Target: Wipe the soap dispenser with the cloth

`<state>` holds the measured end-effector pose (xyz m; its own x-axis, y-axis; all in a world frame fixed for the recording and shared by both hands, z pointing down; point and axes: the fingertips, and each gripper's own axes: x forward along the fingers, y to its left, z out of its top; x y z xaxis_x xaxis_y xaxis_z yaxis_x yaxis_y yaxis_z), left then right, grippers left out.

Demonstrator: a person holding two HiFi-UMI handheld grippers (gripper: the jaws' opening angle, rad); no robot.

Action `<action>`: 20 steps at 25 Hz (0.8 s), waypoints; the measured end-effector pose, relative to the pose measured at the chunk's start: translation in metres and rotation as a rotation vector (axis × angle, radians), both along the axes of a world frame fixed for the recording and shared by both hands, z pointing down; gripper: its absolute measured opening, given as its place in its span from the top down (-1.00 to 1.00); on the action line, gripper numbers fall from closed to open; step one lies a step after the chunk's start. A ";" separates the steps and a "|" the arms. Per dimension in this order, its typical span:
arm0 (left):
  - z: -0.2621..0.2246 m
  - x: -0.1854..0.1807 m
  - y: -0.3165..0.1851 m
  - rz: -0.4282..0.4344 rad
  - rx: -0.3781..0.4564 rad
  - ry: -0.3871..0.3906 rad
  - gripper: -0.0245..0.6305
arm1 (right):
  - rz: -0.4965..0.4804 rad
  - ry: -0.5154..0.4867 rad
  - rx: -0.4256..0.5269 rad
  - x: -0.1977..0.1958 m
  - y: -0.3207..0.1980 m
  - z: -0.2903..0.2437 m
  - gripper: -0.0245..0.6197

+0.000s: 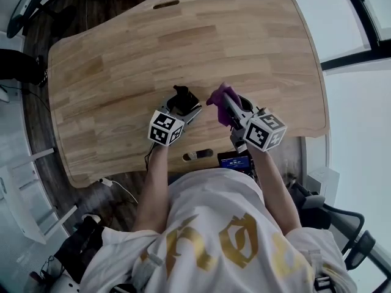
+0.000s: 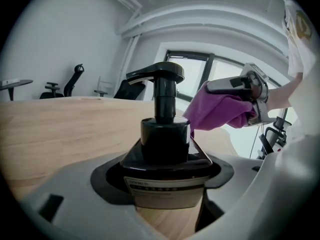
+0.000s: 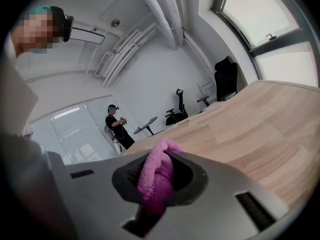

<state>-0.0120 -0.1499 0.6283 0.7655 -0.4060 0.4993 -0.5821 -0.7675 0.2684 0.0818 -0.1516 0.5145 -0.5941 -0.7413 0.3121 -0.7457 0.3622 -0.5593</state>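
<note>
A black soap dispenser (image 2: 162, 144) with a pump head and a pale label sits clamped between the jaws of my left gripper (image 2: 167, 184). In the head view the soap dispenser (image 1: 181, 100) is held over the near part of the wooden table (image 1: 122, 60), ahead of the left gripper (image 1: 183, 107). My right gripper (image 3: 156, 181) is shut on a purple cloth (image 3: 155, 176). From the head view the cloth (image 1: 221, 99) bunches at the right gripper (image 1: 227, 105), a short way right of the dispenser. The left gripper view shows the cloth (image 2: 220, 111) level with the pump stem, apart from it.
The table's near edge runs just in front of the person's body. A small dark device (image 1: 235, 161) and a cable (image 1: 122, 188) lie below that edge. Office chairs (image 3: 225, 79) and a standing person (image 3: 116, 126) are far across the room.
</note>
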 end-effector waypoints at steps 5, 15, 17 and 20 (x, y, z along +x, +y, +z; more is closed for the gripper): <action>0.002 0.009 -0.004 0.045 0.025 -0.009 -0.17 | 0.005 -0.006 -0.012 0.006 -0.003 0.004 0.84; 0.020 0.020 0.001 0.191 0.028 -0.162 -0.17 | -0.003 -0.014 -0.003 0.004 -0.004 0.001 0.84; 0.024 0.019 0.004 0.209 -0.014 -0.187 -0.17 | -0.010 -0.013 0.002 0.002 -0.003 -0.002 0.84; 0.032 0.016 0.013 0.270 -0.022 -0.279 -0.19 | -0.025 -0.005 0.013 -0.004 -0.002 -0.008 0.84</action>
<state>0.0044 -0.1366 0.6606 0.6766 -0.1956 0.7099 -0.4132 -0.8988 0.1463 0.0783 -0.1539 0.5067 -0.6141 -0.7303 0.2992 -0.7335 0.3883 -0.5578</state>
